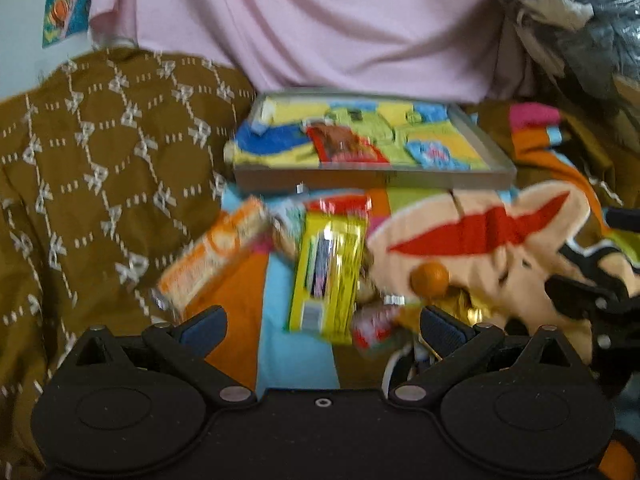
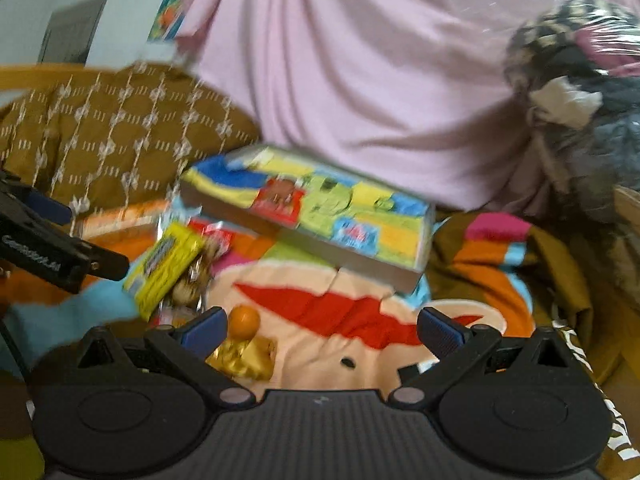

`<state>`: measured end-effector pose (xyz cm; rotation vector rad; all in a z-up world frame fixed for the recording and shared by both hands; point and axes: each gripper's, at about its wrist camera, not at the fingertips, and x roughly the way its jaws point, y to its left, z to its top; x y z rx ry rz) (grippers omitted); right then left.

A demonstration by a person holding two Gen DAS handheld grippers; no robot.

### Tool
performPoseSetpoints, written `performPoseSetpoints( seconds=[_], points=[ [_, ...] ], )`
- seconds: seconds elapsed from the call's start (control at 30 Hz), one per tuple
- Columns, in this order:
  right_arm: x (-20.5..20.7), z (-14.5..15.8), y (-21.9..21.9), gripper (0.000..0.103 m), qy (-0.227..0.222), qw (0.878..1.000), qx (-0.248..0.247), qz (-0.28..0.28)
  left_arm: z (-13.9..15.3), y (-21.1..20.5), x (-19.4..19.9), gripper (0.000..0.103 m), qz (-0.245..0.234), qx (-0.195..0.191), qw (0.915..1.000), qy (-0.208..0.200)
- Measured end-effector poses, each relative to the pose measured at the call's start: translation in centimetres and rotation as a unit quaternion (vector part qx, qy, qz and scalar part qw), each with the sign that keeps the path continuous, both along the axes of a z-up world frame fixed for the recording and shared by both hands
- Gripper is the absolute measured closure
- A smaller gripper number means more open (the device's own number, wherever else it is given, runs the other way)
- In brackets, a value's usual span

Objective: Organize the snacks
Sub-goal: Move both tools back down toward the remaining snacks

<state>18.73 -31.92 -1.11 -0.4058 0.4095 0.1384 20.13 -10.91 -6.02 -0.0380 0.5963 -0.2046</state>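
Lying just left of the yellow packet (image 1: 328, 276), the orange box (image 1: 212, 256) slants toward the tray (image 1: 372, 178). That packet sits nearer than the tray, long axis running straight away between the left gripper (image 1: 324, 320) jaws, spread and empty. Further right, the right gripper (image 2: 320, 330), equally released, is the farther one.

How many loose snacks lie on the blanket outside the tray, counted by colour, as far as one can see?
Yellow packet: 1
Orange box: 1
Orange ball: 1
Gold wrapped sweet: 1
Red and white packet: 1
Total: 5, at least; blur hides some small pieces beside the yellow packet.
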Motion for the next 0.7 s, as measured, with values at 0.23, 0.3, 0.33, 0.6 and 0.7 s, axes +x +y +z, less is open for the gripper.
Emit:
performPoseSetpoints(
  seconds=[0.23, 0.3, 0.33, 0.6, 0.7],
  points=[
    [1.6, -1.4, -0.2, 0.000, 0.076, 0.997, 0.016, -0.006, -2.0, 0.1, -0.3, 0.001, -0.041, -0.002, 0.9986, 0.033],
    [2.1, -1.6, -0.5, 0.000, 0.094, 0.995, 0.029, -0.009, -2.2, -0.1, -0.2, 0.001, -0.051, -0.004, 0.9979, 0.041],
    [2.3, -1.7, -0.7, 0.000, 0.103, 0.994, 0.037, -0.010, -2.4, -0.2, -0.2, 0.001, -0.056, -0.005, 0.9974, 0.045],
    [3.3, -2.6, -0.5, 0.000, 0.166, 0.983, 0.078, 0.005, -3.2, -1.7, -0.4, 0.001, -0.103, 0.003, 0.9921, 0.071],
    [3.8, -3.0, -0.3, 0.000, 0.189, 0.977, 0.095, 0.009, -3.4, -2.4, -0.8, 0.001, -0.122, 0.011, 0.9895, 0.076]
  ],
)
